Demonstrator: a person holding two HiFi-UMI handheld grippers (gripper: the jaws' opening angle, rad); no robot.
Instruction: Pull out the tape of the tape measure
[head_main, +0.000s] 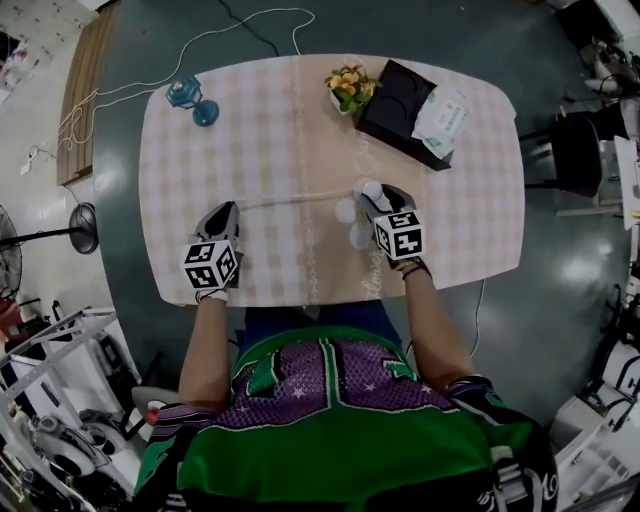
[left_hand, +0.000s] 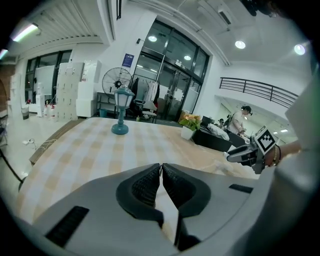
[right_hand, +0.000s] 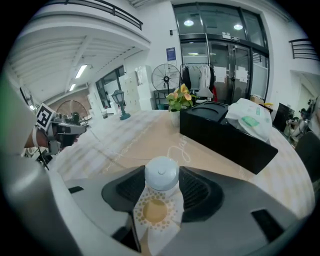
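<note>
**1. Work area.** Table (head_main: 480, 240) w/ checked cloth. Both grippers sit low over the near edge, in front of the person.

**2. L gripper** (left_hand: 161, 169). Jaws clenched, ribbed pads meeting at the tips w/ no gap visible. A thin pale tape (head_main: 300, 199) runs from its tips across the cloth toward the other gripper, approx. parallel to the near edge. The jaws are therefore judged to pinch the tape's free end. The end itself is too thin to make out between the pads.

**3. R gripper** (head_main: 372, 192). Jaws part-way apart, grasping the tape measure (right_hand: 161, 175), a round white case w/ a centre button, held across its width by both pads. A patterned part shows below the case, nearer the camera. Its function can't be told.

**4. Reason for the hold.** One gripper anchors the case and the other anchors the tape end, so spreading them along the near edge draws tape out. Gripping the case by its sides prob. leaves the tape exit free. The exit is not visible.

**5. Status (judged).** Tape already spans the gap between the grippers, so extraction is well under way.

**6. Clearance.** Blue lamp (head_main: 190, 97) stands at the far left corner. Flower pot (head_main: 347, 88) and black box (head_main: 395, 100) w/ white bag (head_main: 442, 115) stand along the far edge. All are well apart from the tape path.

**7. Caution.** A thin tape may slip from the L pads and retract.
</note>
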